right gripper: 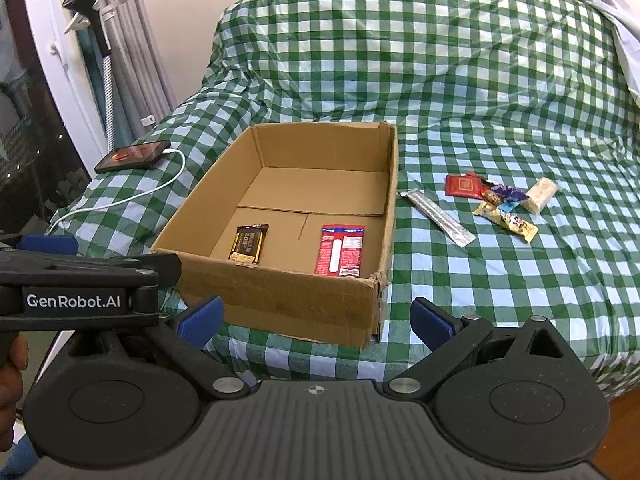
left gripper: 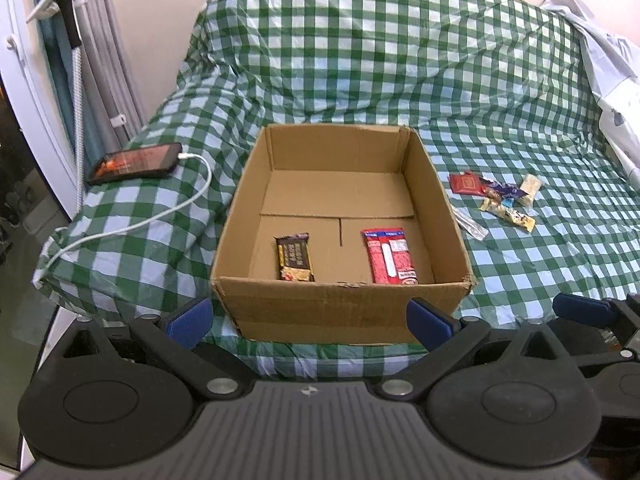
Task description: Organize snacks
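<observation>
On the checked bed, cardboard box point(right gripper: 280, 216) holds a brown bar point(right gripper: 249, 243) and red packet point(right gripper: 340, 249). Loose snacks point(right gripper: 500, 200) lie right of it. Left gripper point(left gripper: 308, 318) and right gripper point(right gripper: 316, 318) both released, empty. Step: between picks; next likely right gripper reaching for the silver stick point(right gripper: 438, 218).

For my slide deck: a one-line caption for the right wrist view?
Open right tool faces a cardboard box holding two snacks; more lie beside it.

The left gripper point(left gripper: 308, 322) and the right gripper point(right gripper: 316, 322) both hover just before the near wall of the cardboard box point(left gripper: 344, 308), level with each other. The fingers of both are spread wide and hold nothing.
</observation>
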Demonstrator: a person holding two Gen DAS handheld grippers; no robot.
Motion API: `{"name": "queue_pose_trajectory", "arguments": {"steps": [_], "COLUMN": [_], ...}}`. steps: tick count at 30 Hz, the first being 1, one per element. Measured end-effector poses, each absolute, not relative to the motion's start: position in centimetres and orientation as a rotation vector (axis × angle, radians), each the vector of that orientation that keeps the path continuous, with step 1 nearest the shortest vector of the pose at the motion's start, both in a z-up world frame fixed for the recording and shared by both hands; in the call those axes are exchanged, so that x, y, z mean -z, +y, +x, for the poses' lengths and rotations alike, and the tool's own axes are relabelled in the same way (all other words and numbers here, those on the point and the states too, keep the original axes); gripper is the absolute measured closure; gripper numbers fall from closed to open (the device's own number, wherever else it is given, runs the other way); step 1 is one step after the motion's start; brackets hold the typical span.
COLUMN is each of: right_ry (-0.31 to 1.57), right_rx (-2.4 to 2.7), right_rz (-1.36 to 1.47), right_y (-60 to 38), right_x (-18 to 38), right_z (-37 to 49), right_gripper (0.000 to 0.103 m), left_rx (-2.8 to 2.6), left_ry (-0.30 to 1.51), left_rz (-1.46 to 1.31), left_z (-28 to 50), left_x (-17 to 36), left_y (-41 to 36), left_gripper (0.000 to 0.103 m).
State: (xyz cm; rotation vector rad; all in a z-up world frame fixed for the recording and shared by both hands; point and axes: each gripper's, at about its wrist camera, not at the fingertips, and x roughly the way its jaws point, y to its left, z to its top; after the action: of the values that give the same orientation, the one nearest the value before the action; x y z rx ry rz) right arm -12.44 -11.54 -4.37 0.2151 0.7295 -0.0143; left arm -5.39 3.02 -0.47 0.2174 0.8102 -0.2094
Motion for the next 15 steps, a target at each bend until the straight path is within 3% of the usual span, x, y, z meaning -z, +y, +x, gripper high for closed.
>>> {"name": "queue_pose_trajectory", "arguments": {"steps": [15], "right_ry": [0.668], "right_rx": [0.224], "right_rz": [0.335], "right_y": [-20.8], "right_x": [5.3], "right_z": [-12.7], "right_gripper": [0.003], "left_rx": [0.311], "left_ry": [0.896], "left_rz": [0.226], "left_z": [-0.1], "left_x": [-0.7], "left_y": [-5.2], "left_gripper": [0.0]}}
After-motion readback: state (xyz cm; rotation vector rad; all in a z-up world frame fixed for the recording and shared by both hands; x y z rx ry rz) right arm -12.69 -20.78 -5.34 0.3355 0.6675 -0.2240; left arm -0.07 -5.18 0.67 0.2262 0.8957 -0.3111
